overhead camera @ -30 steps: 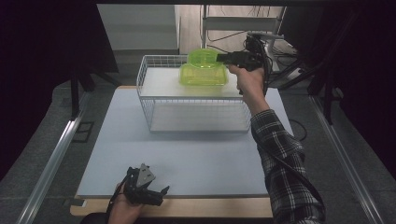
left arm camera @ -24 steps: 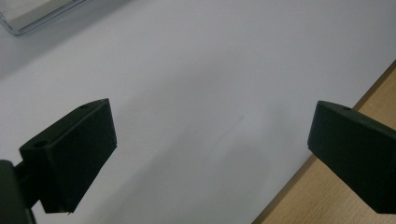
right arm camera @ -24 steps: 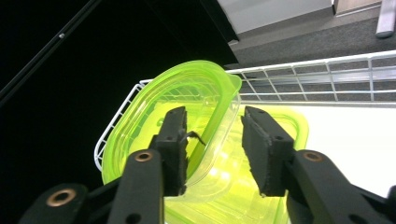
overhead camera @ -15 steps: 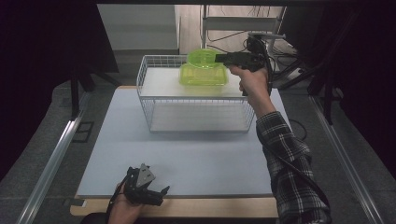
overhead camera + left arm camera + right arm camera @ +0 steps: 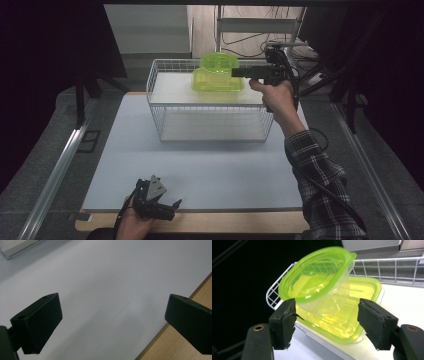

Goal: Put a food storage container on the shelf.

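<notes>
Green, see-through plastic marked the two things in hand: an oval container [image 5: 319, 282] and, under it, a larger rectangular container [image 5: 352, 315]; both sat on the white top shelf of the wire basket [image 5: 165, 107] at the far side of the counter [image 5: 125, 165]. The oval one leaned tilted on the rectangular one, its rim toward the right claw [image 5: 327, 322], most likely because it had been set down there to stack or nest and had not settled flat; the rectangular one lay level against the basket's back corner, near the wire rail. The right claw [image 5: 237, 73] was held level at the containers' height, its jaws having just been opening; in the right gripper view they stood spread on either side of the oval container's rim, the left pad very near it or perhaps brushing it, the right pad clear, so nothing was pinched; that reads as a release after placing. The left claw [image 5: 172, 206] rested low at the near edge of the counter, well apart from the basket, seemingly parked out of the way; its jaws were spread wide over bare white surface [image 5: 107, 277] with nothing between them.

Both containers looked thin-walled, glossy and light, with a thicker rolled rim; the basket's wires showed through the oval one's base; neither carried a lid or held anything that I could make out.
</notes>
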A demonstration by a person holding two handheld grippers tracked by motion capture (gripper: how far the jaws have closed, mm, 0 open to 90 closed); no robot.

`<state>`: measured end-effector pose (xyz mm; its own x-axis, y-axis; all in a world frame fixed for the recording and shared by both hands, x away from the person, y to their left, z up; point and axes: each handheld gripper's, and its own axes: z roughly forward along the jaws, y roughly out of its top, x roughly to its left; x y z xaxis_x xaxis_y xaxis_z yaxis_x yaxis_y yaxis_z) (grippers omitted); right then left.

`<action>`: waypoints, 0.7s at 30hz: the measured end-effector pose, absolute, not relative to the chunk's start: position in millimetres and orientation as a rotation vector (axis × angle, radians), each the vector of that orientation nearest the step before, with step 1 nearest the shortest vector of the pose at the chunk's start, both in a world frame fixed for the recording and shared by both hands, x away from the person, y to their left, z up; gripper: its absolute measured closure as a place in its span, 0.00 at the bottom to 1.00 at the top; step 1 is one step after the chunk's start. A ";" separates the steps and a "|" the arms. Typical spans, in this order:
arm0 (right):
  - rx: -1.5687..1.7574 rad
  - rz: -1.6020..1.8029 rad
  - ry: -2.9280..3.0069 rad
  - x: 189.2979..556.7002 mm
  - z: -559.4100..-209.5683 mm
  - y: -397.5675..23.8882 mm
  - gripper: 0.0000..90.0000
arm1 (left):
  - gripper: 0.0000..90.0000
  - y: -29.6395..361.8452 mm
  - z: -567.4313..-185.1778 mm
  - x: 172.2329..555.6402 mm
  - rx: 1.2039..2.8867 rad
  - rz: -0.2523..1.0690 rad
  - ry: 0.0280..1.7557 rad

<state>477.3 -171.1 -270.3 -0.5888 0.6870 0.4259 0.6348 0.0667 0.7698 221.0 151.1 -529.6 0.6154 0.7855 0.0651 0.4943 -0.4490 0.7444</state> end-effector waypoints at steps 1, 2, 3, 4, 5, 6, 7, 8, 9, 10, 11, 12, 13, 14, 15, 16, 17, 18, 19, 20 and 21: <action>1.392 1.581 2.264 476.3 -271.2 -170.9 0.34 | 0.01 151.2 -529.6 221.0 2.135 0.532 1.002; 1.386 1.575 2.275 474.7 -272.2 -170.6 0.33 | 0.01 151.3 -529.6 221.1 2.134 0.531 1.003; 1.373 1.573 2.285 472.8 -273.6 -170.2 0.32 | 0.01 151.3 -529.6 221.1 2.134 0.531 1.003; 1.358 1.570 2.295 471.3 -274.6 -169.8 0.31 | 0.01 151.5 -529.7 221.3 2.138 0.531 1.002; 1.358 1.570 2.295 471.3 -274.6 -169.8 0.31 | 0.01 151.5 -529.7 221.3 2.138 0.531 1.002; 1.350 1.567 2.300 470.0 -275.2 -169.4 0.31 | 0.01 151.3 -529.9 221.3 2.135 0.531 1.004; 1.334 1.563 2.309 468.0 -276.5 -168.7 0.30 | 0.01 151.2 -529.9 221.2 2.135 0.530 1.004; 1.310 1.562 2.326 464.9 -278.7 -167.8 0.28 | 0.01 151.2 -529.8 221.2 2.135 0.530 1.004; 1.299 1.563 2.331 463.6 -280.0 -167.5 0.27 | 0.01 151.2 -529.9 221.3 2.135 0.530 1.005; 1.297 1.566 2.334 462.6 -280.8 -167.3 0.27 | 0.01 151.2 -530.1 221.3 2.136 0.530 1.005; 1.297 1.566 2.334 462.6 -280.8 -167.3 0.27 | 0.01 151.2 -530.1 221.3 2.136 0.530 1.005; 1.291 1.568 2.340 460.4 -283.5 -167.1 0.25 | 0.01 151.4 -530.0 221.4 2.140 0.527 1.004; 1.282 1.569 2.342 459.6 -284.9 -167.3 0.25 | 0.01 151.4 -530.0 221.4 2.140 0.528 1.003; 1.278 1.570 2.342 459.0 -285.8 -167.5 0.24 | 0.01 151.1 -530.3 221.4 2.133 0.528 1.007; 1.278 1.570 2.342 459.0 -285.8 -167.5 0.24 | 0.01 151.1 -530.3 221.4 2.133 0.528 1.007; 1.274 1.571 2.350 457.2 -288.9 -168.1 0.24 | 0.01 151.3 -530.2 221.4 2.137 0.527 1.006; 1.274 1.571 2.350 457.2 -288.9 -168.1 0.24 | 0.01 151.2 -530.2 221.5 2.137 0.527 1.006; 1.271 1.575 2.356 455.3 -291.4 -168.9 0.23 | 0.01 151.2 -530.3 221.5 2.137 0.527 1.006; 1.267 1.578 2.358 454.6 -292.3 -169.3 0.23 | 0.01 151.1 -530.3 221.5 2.137 0.527 1.006; 1.264 1.580 2.361 453.4 -293.8 -169.8 0.23 | 0.01 151.2 -530.3 221.5 2.138 0.527 1.006; 1.263 1.579 2.362 452.6 -294.7 -170.0 0.23 | 0.01 151.3 -530.2 221.5 2.140 0.526 1.004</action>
